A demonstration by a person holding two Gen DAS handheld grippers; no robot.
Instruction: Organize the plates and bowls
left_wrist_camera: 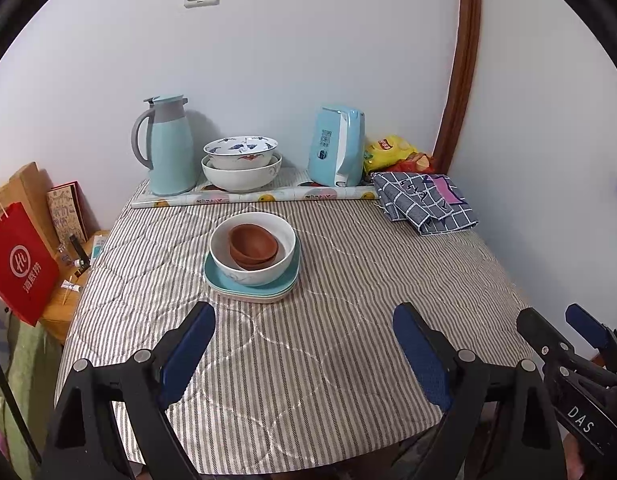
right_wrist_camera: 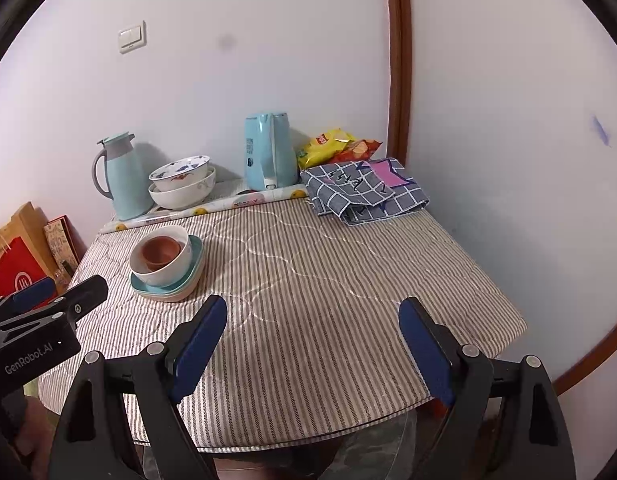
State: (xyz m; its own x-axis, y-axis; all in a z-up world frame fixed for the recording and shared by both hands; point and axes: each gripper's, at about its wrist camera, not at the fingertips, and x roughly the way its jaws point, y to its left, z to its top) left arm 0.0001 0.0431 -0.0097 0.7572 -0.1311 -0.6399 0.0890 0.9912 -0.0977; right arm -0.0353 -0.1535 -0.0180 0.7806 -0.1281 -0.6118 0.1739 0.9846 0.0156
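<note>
A stack sits mid-table: brown bowls [left_wrist_camera: 253, 245] nested inside a white bowl [left_wrist_camera: 264, 274], which rests on teal and cream square plates [left_wrist_camera: 286, 286]. The right wrist view shows the same brown bowls [right_wrist_camera: 160, 252], white bowl [right_wrist_camera: 168, 272] and plates [right_wrist_camera: 194, 258] at left. At the back, a patterned bowl [left_wrist_camera: 240, 152] sits in a larger white bowl [left_wrist_camera: 241, 178]. My left gripper [left_wrist_camera: 304, 312] hovers open in front of the stack, nothing between its fingers. My right gripper [right_wrist_camera: 312, 306] stands open over bare cloth to the right of the stack.
A striped cloth covers the table [left_wrist_camera: 348, 280]. Along the back wall stand a teal thermos [left_wrist_camera: 168, 148], a blue kettle [left_wrist_camera: 340, 146], a snack bag [left_wrist_camera: 388, 152] and a folded checked cloth [left_wrist_camera: 424, 202]. A rolled sheet [left_wrist_camera: 252, 198] lies in front. Paper bags [left_wrist_camera: 22, 264] stand at left.
</note>
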